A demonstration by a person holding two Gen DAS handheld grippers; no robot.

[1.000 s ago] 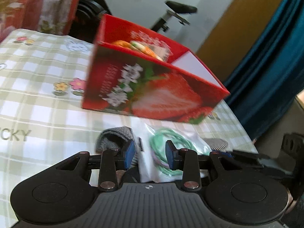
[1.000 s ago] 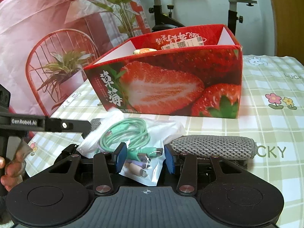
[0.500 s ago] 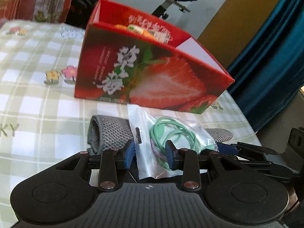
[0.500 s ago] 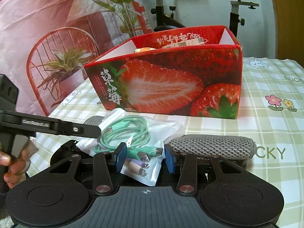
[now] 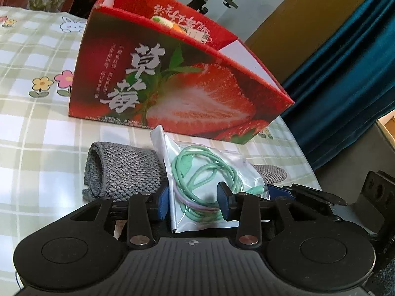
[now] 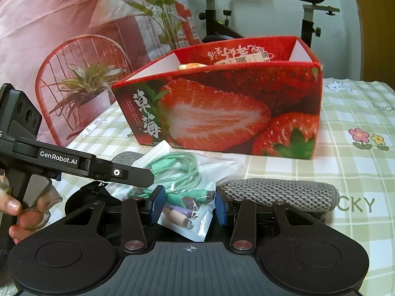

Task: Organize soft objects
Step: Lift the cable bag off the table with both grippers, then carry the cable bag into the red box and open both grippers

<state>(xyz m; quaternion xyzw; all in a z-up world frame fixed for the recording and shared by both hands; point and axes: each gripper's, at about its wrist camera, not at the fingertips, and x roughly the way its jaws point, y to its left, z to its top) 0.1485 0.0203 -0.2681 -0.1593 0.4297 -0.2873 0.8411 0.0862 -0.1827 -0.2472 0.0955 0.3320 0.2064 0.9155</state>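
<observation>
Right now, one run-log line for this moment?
left gripper: opening, cable bag between jaws | right gripper: around bag's other end, grip unclear | grey cloth: underneath | box: behind

Strawberry box [image 5: 172,79] stands on the far side of the worktop [image 5: 29,133], walls tall, top open; it blocks any level path beyond. Near strip before it is crowded: grey knit roll [image 5: 123,170] and clear cable bag [image 5: 205,172] lie touching, bag overlapping the roll. In the right wrist view the left gripper [image 6: 138,177] reaches in from the left over the bag. Bare checked cloth lies open right of the roll [image 6: 358,172], and left of the box in the left wrist view.
</observation>
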